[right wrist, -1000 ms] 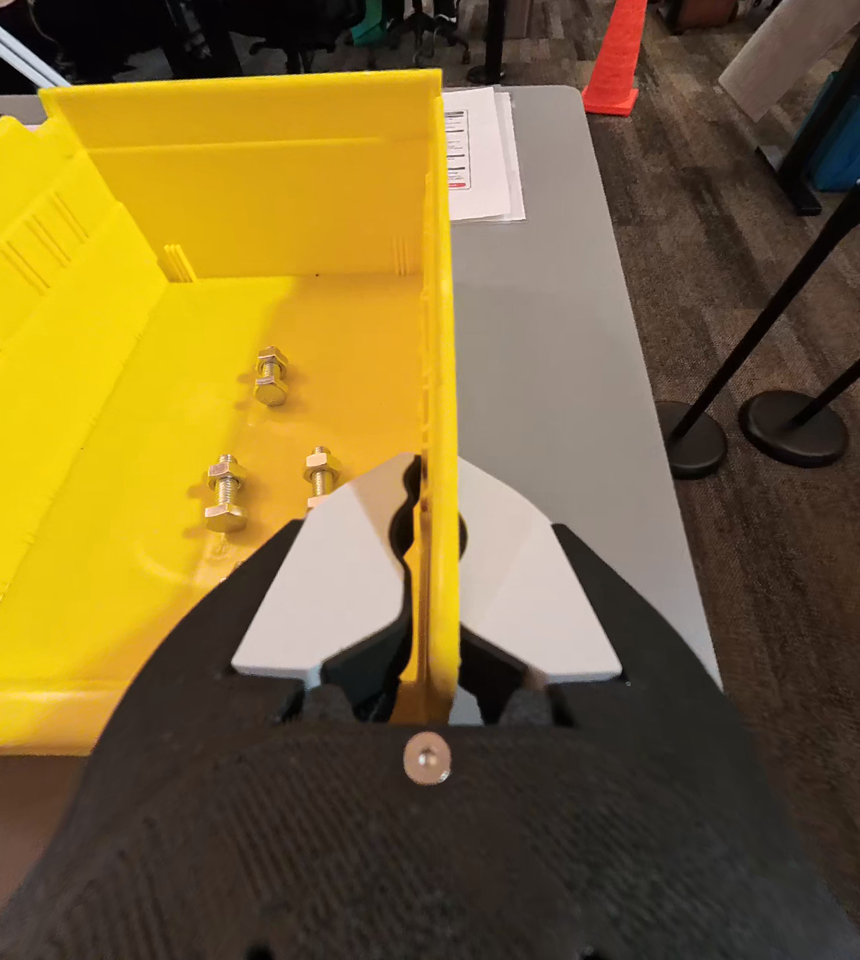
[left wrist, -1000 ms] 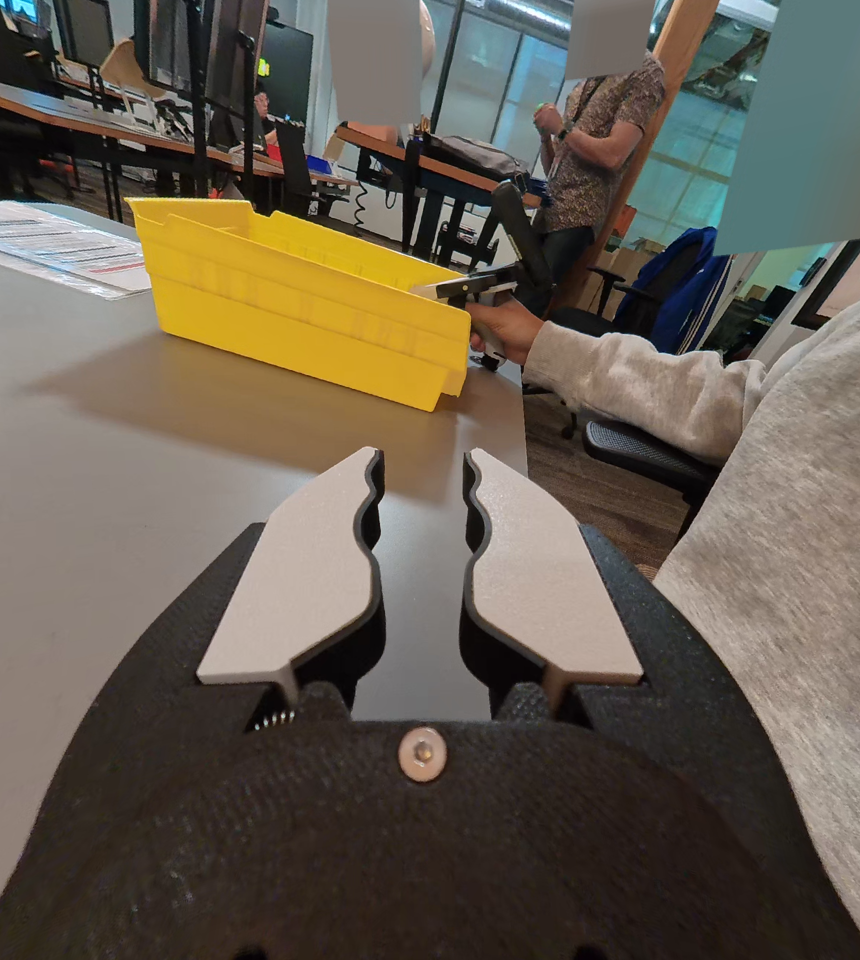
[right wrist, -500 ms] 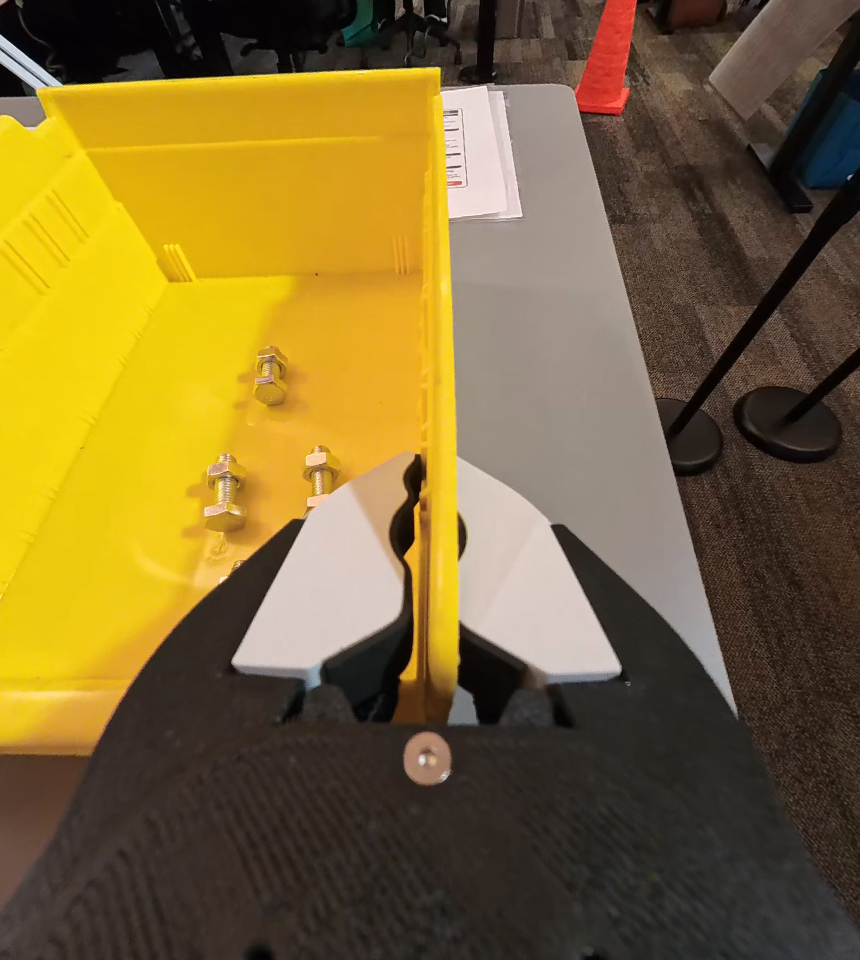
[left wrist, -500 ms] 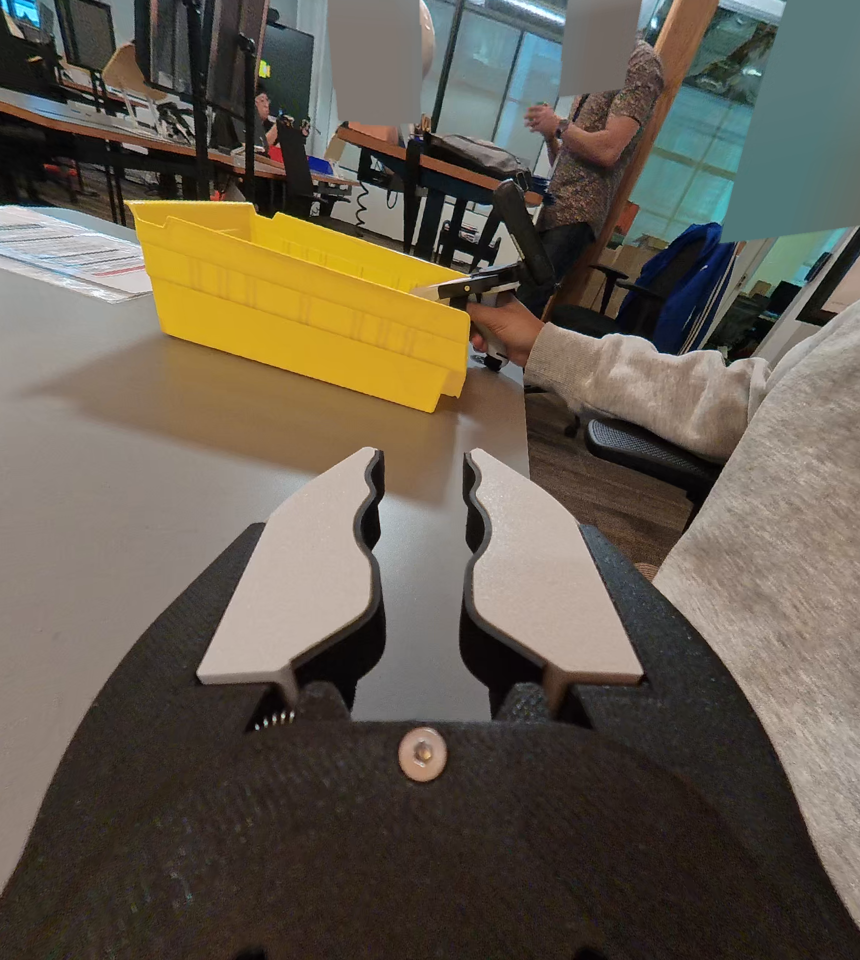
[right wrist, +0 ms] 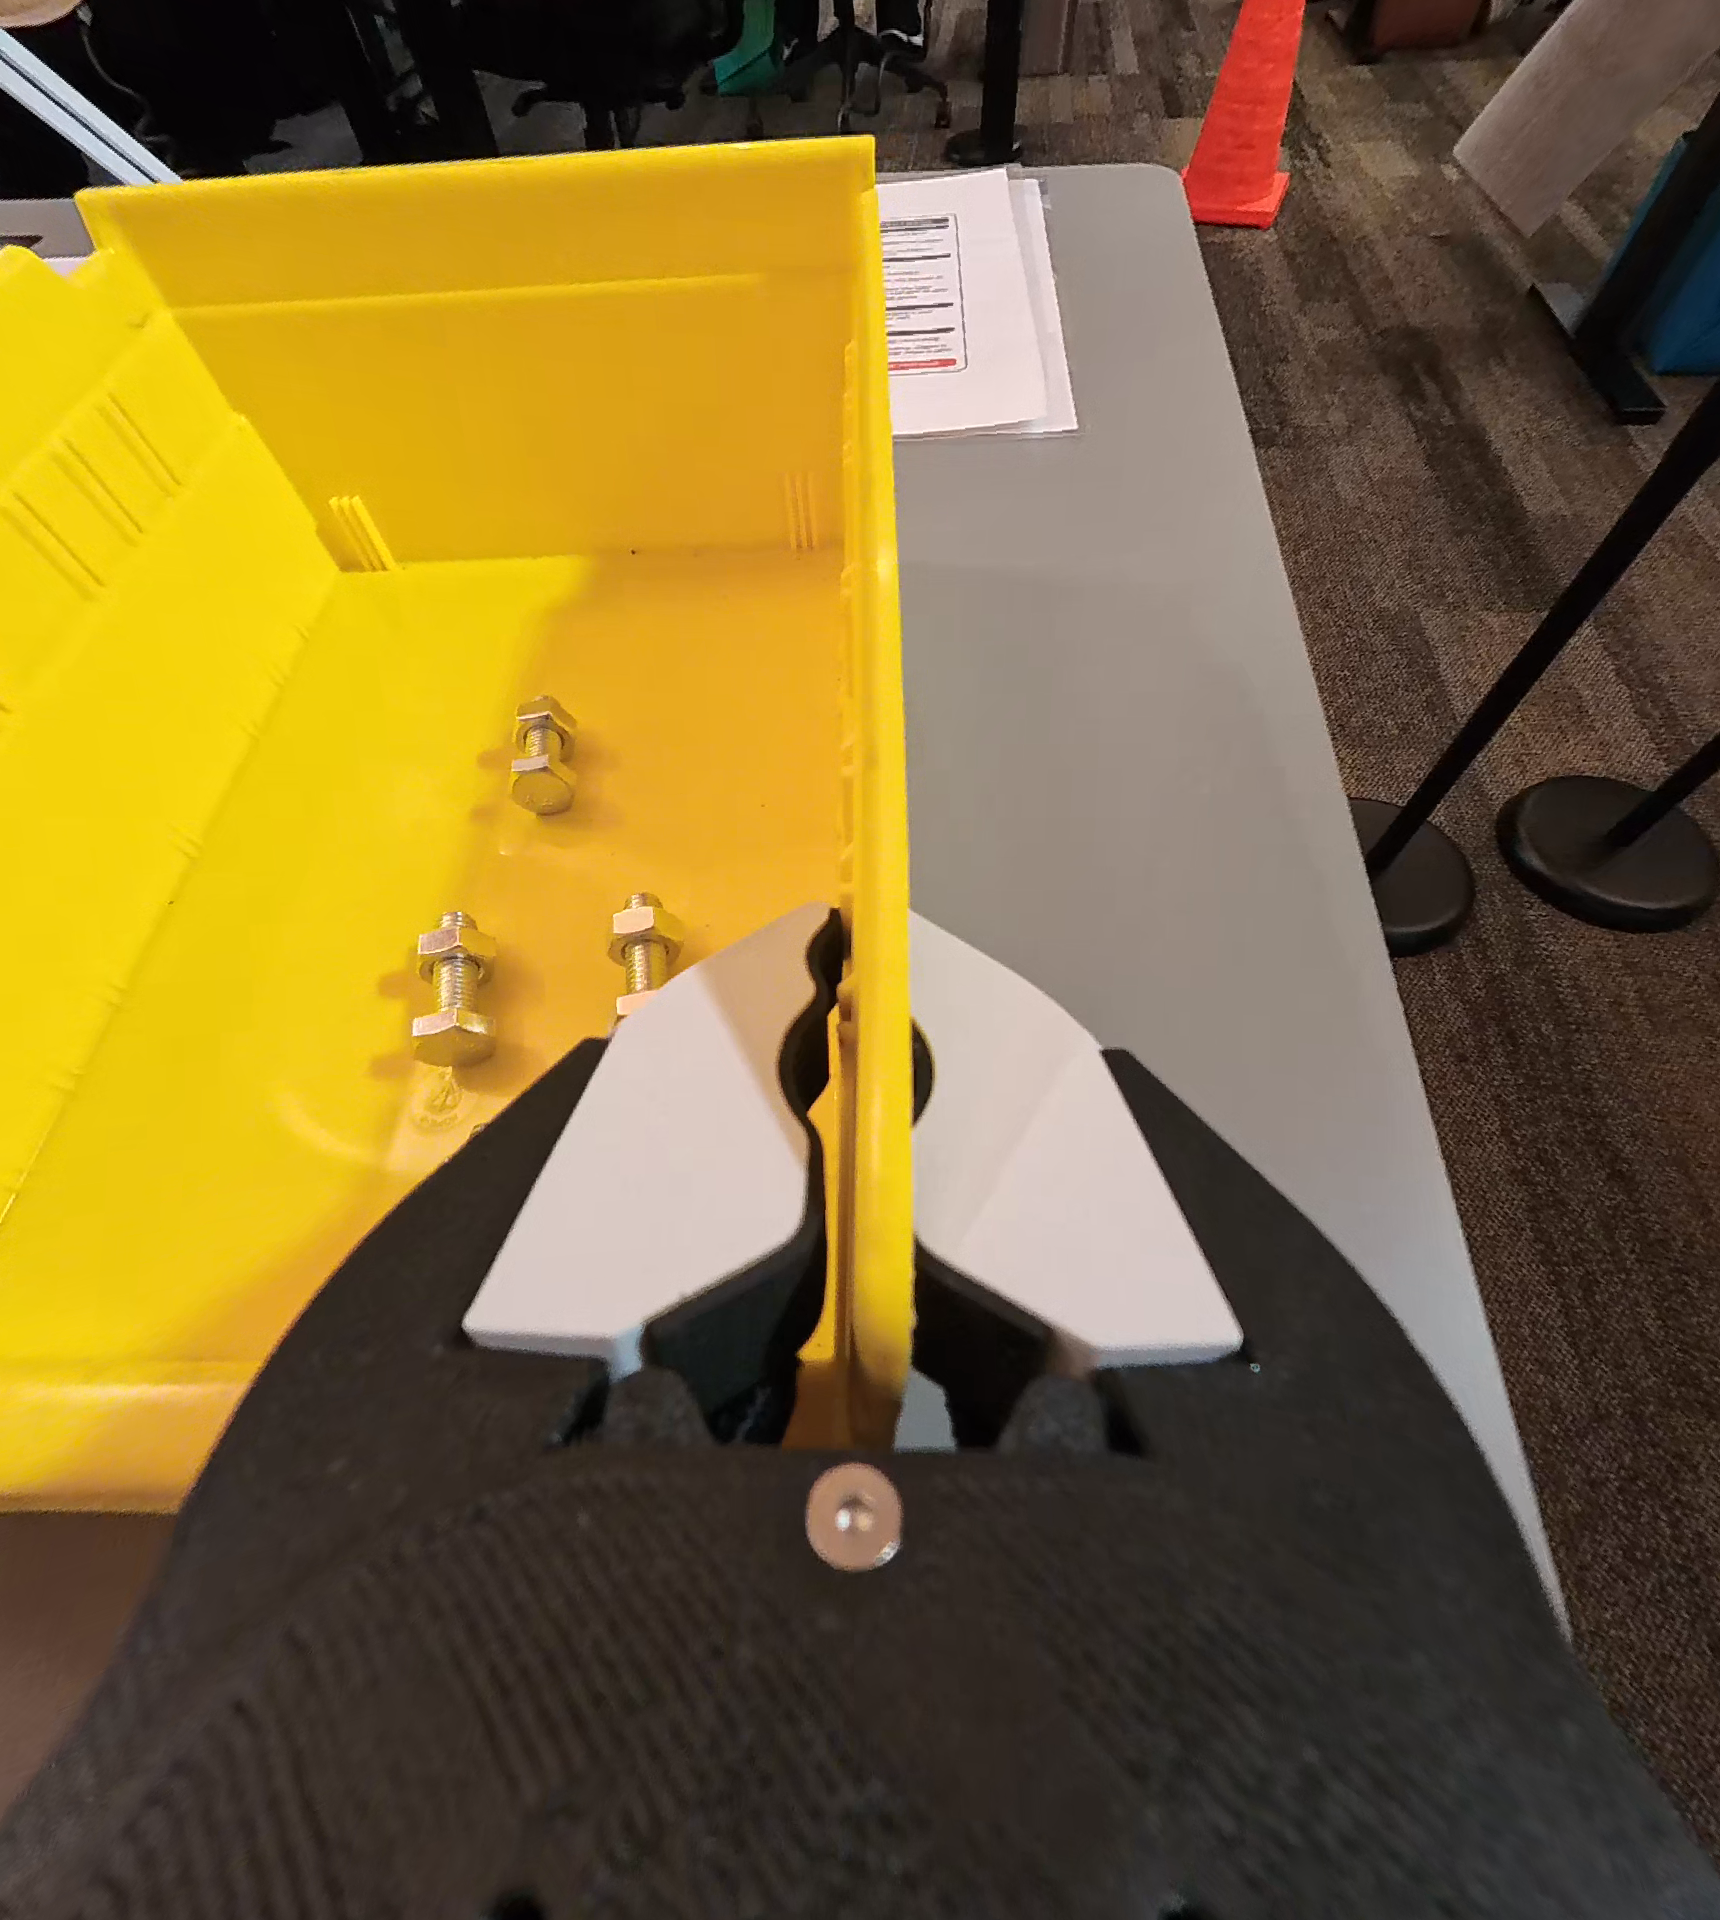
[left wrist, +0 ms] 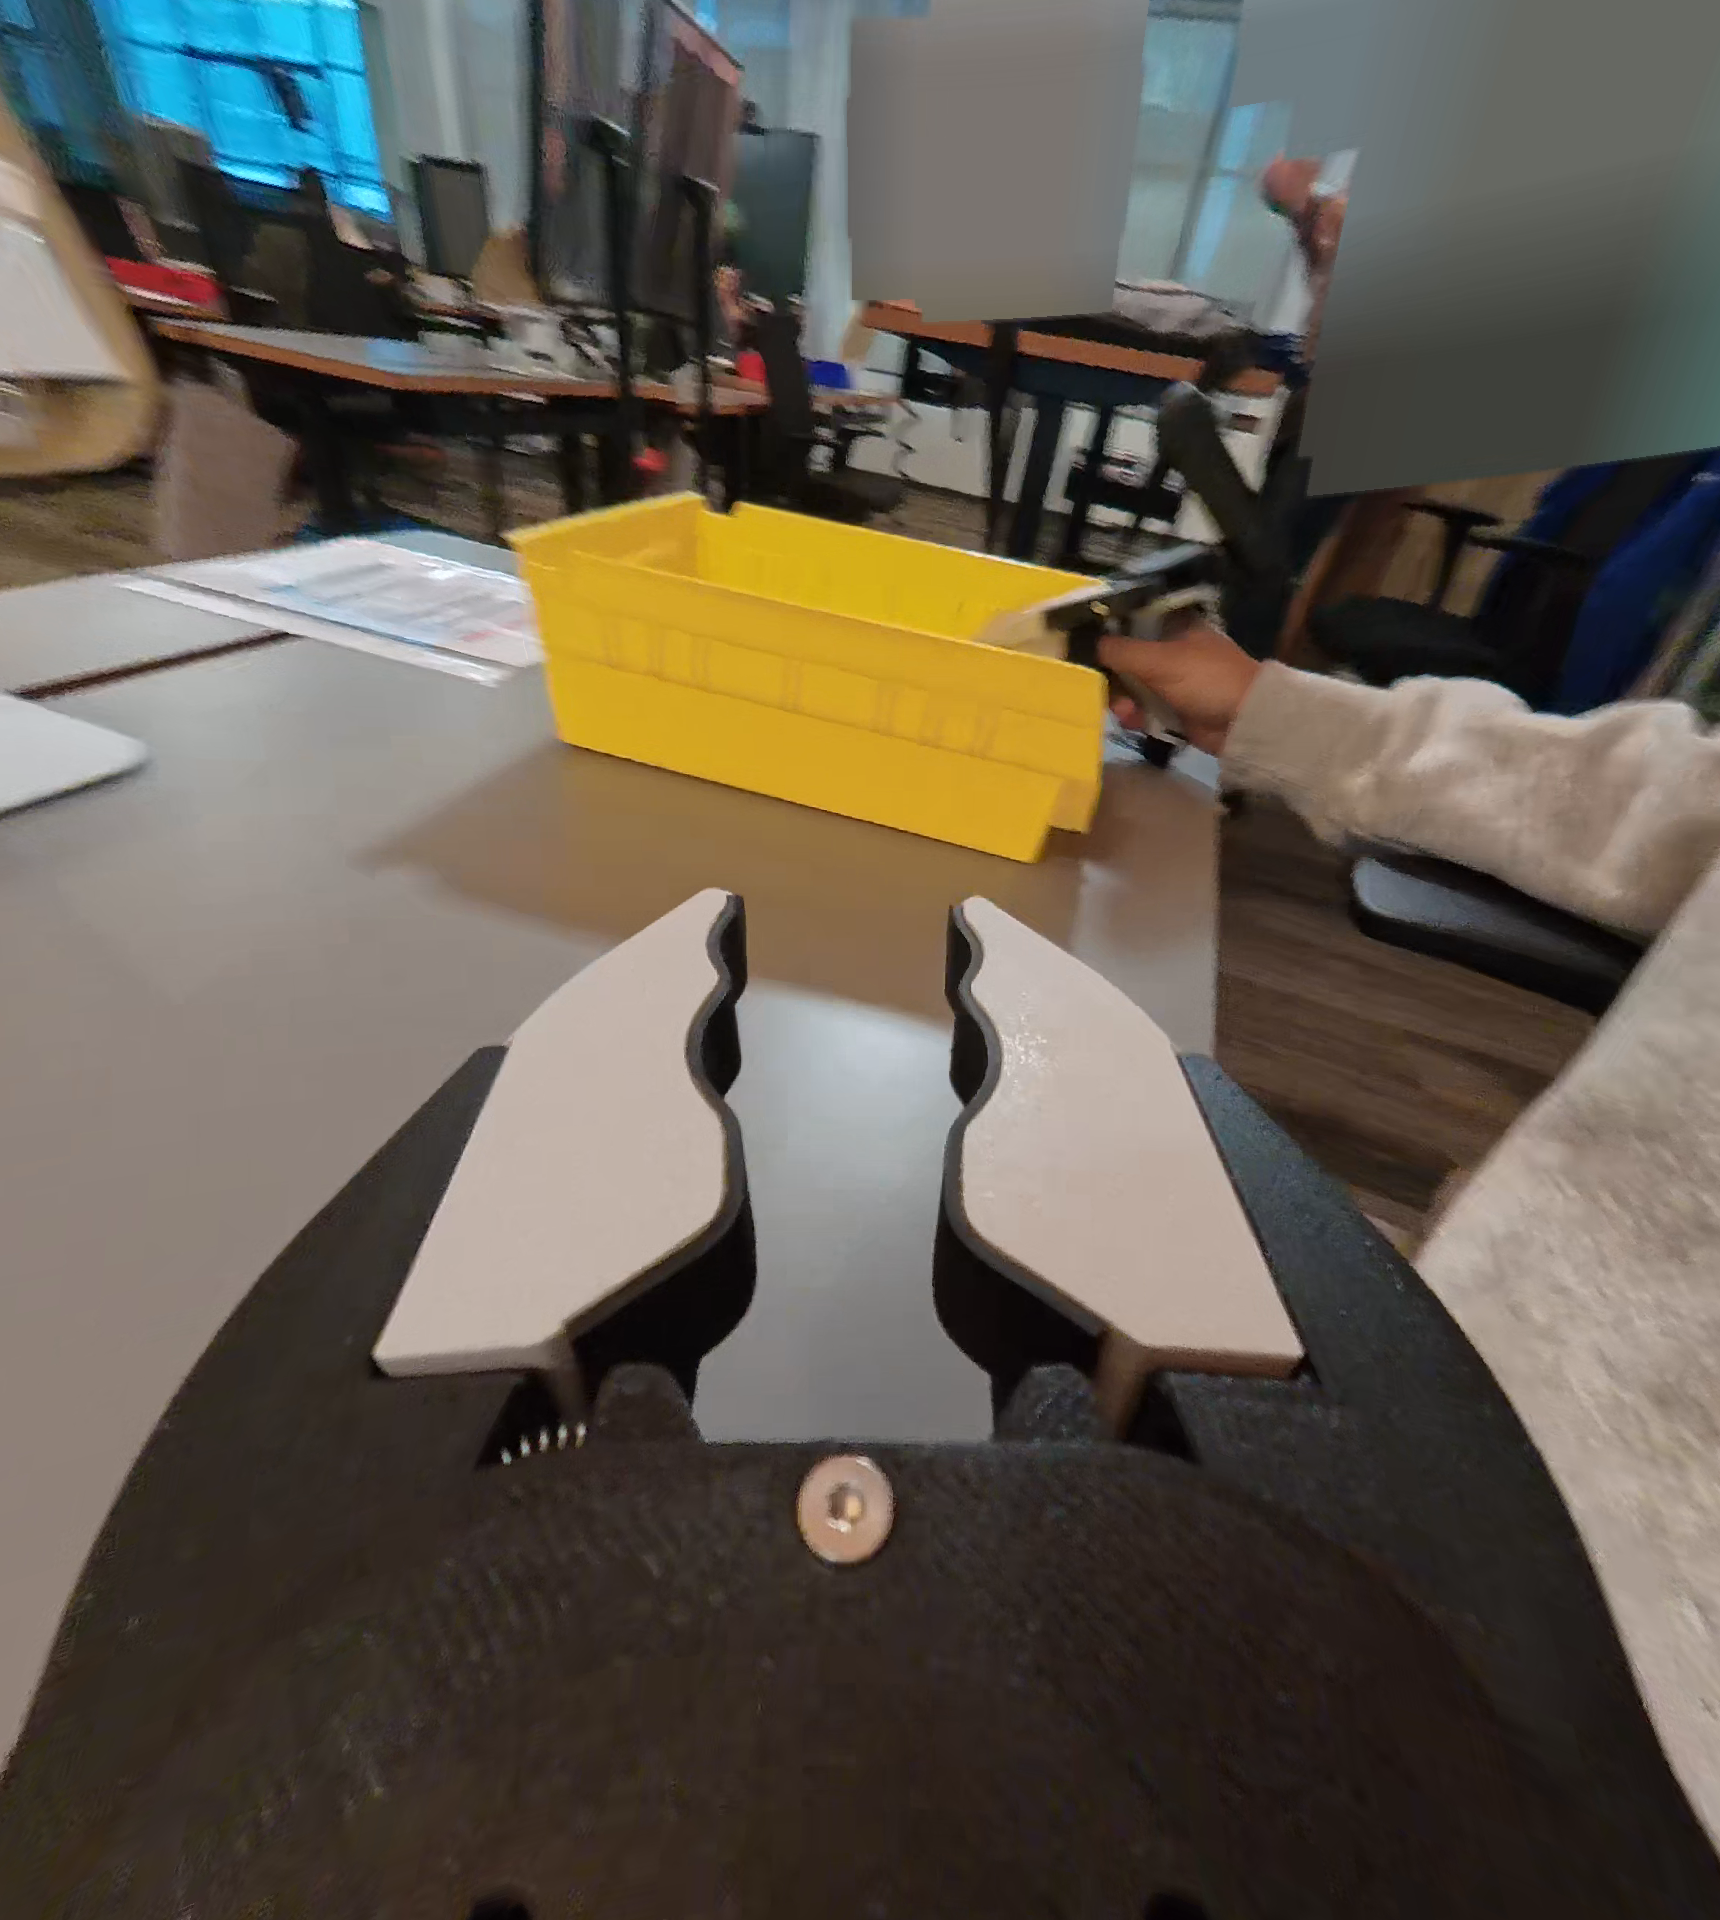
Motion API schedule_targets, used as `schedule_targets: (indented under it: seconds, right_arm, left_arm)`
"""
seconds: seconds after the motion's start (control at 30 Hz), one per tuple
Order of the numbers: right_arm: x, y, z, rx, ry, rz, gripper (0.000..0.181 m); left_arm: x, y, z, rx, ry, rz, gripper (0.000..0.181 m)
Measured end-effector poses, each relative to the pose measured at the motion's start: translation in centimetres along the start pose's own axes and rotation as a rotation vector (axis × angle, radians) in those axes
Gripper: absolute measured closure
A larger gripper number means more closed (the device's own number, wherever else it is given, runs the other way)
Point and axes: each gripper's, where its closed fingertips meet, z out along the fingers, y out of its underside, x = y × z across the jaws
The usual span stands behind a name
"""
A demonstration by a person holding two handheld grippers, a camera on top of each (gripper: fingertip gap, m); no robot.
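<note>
right hand-held gripper (right wrist: 871,925) clamping yellow bin (right wrist: 482,374) wall

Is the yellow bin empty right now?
No. Three bolts with nuts lie on the yellow bin's floor, near the wall the right gripper clamps.

- Right gripper (right wrist: 871,935) clamped on yellow bin (right wrist: 482,416) side wall.
- Three nutted bolts (right wrist: 453,995) on bin floor.
- Bin rests on grey table (right wrist: 1095,727).

Glossy yellow plastic bin (right wrist: 523,436), shiny brass-toned metal bolts (right wrist: 451,987), smooth matt table (right wrist: 1095,727).
</note>
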Motion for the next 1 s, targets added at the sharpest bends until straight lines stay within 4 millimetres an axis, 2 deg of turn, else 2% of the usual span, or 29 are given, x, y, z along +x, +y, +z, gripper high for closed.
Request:
schedule_targets:
  seconds: [0.03,0.13,0.23,0.3,0.37,0.47,0.53,0.57,0.63,0.7,0.77,0.9,1.0]
  right_arm:
    - [0.0,0.0,0.0,0.0,0.001,-0.001,0.177]
    - [-0.2,0.1,-0.1,0.001,0.005,-0.008,0.177]
    - [-0.3,0.1,-0.2,0.001,0.008,-0.011,0.177]
    - [-0.3,0.1,-0.2,0.001,0.01,-0.012,0.177]
    - [-0.3,0.1,-0.2,0.001,0.011,-0.012,0.177]
    - [-0.3,0.1,-0.2,0.001,0.012,-0.012,0.177]
    - [-0.3,0.1,-0.2,0.001,0.011,-0.012,0.177]
    - [-0.3,0.1,-0.2,0.001,0.012,-0.012,0.177]
    - [-0.3,0.1,-0.2,0.001,0.012,-0.013,0.177]
    - [-0.3,0.1,-0.3,0.001,0.013,-0.014,0.177]
    - [-0.3,0.1,-0.3,0.002,0.015,-0.018,0.177]
    - [-0.3,0.1,-0.3,0.002,0.016,-0.019,0.177]
    - [-0.3,0.1,-0.3,0.002,0.014,-0.017,0.177]
  left_arm:
    - [-1.0,-0.6,-0.8,0.013,-0.06,0.001,0.142]
    - [-4.8,-2.0,-4.9,0.06,-0.305,-0.017,0.14]
    - [-8.0,-2.3,-11.0,0.066,-0.597,0.035,0.141]
    - [-9.5,-2.2,-15.8,0.039,-0.81,0.093,0.136]
    - [-10.4,-2.7,-21.4,0.039,-1.029,0.152,0.13]
    - [-10.5,-4.1,-29.8,0.062,-1.323,0.211,0.122]
    - [-10.5,-4.2,-34.0,0.067,-1.446,0.214,0.119]
    - [-10.9,-3.8,-35.3,0.044,-1.471,0.197,0.119]
    - [-12.2,-1.6,-36.5,-0.066,-1.465,0.123,0.109]
    - [-13.5,1.3,-36.2,-0.193,-1.407,0.045,0.105]
    - [-14.1,3.2,-35.6,-0.249,-1.366,0.003,0.107]
    - [-14.8,5.7,-34.7,-0.35,-1.309,-0.023,0.116]
    - [-15.2,5.8,-34.9,-0.391,-1.337,0.06,0.126]
